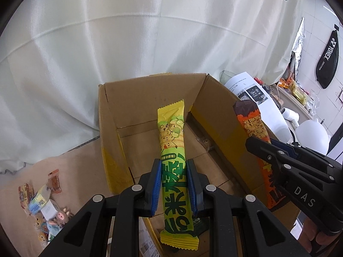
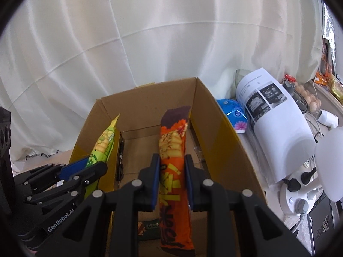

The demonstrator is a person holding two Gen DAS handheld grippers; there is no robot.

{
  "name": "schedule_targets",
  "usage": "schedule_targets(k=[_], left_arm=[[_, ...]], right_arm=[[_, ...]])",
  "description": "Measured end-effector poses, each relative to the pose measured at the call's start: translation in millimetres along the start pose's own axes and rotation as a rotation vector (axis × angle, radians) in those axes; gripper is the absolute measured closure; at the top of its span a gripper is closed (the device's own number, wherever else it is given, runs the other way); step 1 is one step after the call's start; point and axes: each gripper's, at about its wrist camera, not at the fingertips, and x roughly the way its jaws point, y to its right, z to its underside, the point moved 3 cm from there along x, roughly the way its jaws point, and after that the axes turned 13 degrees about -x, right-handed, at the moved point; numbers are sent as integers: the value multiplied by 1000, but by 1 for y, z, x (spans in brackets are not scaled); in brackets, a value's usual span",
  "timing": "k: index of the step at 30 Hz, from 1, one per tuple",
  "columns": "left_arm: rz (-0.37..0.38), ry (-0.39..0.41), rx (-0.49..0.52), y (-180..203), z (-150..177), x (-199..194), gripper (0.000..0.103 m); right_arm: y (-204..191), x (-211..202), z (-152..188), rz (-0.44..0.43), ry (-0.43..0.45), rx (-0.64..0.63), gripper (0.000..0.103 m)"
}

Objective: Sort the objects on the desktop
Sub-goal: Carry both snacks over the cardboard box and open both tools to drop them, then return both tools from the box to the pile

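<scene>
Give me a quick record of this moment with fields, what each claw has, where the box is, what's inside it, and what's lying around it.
left claw: shut on green snack bar, held over the box
right claw: shut on orange snack bar, held over the box
cardboard box: open, in front of both claws, white curtain behind
inside box: black pen by the left wall; a dark packet at the near end
left of box: small snack packets and toys on the table
right of box: printed sheet, blue packet, power strip
</scene>
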Motion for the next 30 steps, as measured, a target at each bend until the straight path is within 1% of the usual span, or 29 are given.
schedule_targets(k=[4, 5, 7, 8, 9, 10, 11, 12, 13, 14, 15, 16, 17, 18, 19, 20, 23, 26, 27, 29, 30], left_arm=[[-7, -1, -5, -1, 0, 1, 79], [-17, -4, 1, -1, 0, 1, 79], [-41, 0, 37, 3, 1, 1, 79], [-39, 6, 46, 5, 1, -1, 79], [-35, 13, 46, 6, 1, -3, 77], [-33, 21, 40, 6, 0, -5, 73], [-37, 26, 33, 6, -1, -7, 58], [-53, 33, 24, 4, -2, -8, 51], [-78, 42, 15, 1, -4, -9, 35], [-97, 48, 0, -4, -6, -10, 21], [-94, 46, -14, -9, -7, -10, 17], [-73, 37, -29, -13, -8, -10, 13], [-50, 25, -43, -16, -9, -11, 10], [-45, 22, -53, -19, -9, -11, 5], [-47, 23, -62, -22, -9, -12, 3], [-51, 29, -68, -25, -9, -14, 0], [-48, 45, -81, -32, -7, -21, 0], [-100, 81, -66, -39, -5, -31, 0], [-117, 103, -54, -42, -4, -36, 0], [-128, 144, -39, -49, -4, -48, 0], [-135, 155, -39, -54, -3, -53, 0]], right_arm=[[-1, -1, 1, 17, -2, -9, 77], [-1, -2, 1, 21, -4, -12, 74], [-2, -3, 2, 25, -4, -12, 63], [-2, -5, 2, 32, -3, -14, 51], [-2, -6, 2, 42, 2, -18, 41], [-3, -8, 2, 48, 5, -21, 38], [-3, -10, 2, 55, 6, -23, 35], [-2, -12, 2, 71, 6, -24, 34], [-1, -14, 2, 88, 5, -24, 32], [1, -16, 2, 99, 6, -23, 28], [3, -19, 2, 103, 8, -21, 21], [4, -20, 3, 106, 10, -20, 18], [4, -22, 3, 109, 13, -19, 11], [5, -24, 4, 113, 17, -19, 4], [5, -25, 4, 117, 22, -18, 0], [4, -27, 4, 123, 30, -15, 0], [0, -30, 3, 107, 47, 0, 0], [-9, -33, 1, 91, 55, -7, 0], [-12, -35, 1, 102, 57, -15, 0], [-19, -39, 0, 131, 78, -23, 0], [-22, -40, 0, 125, 84, -26, 0]])
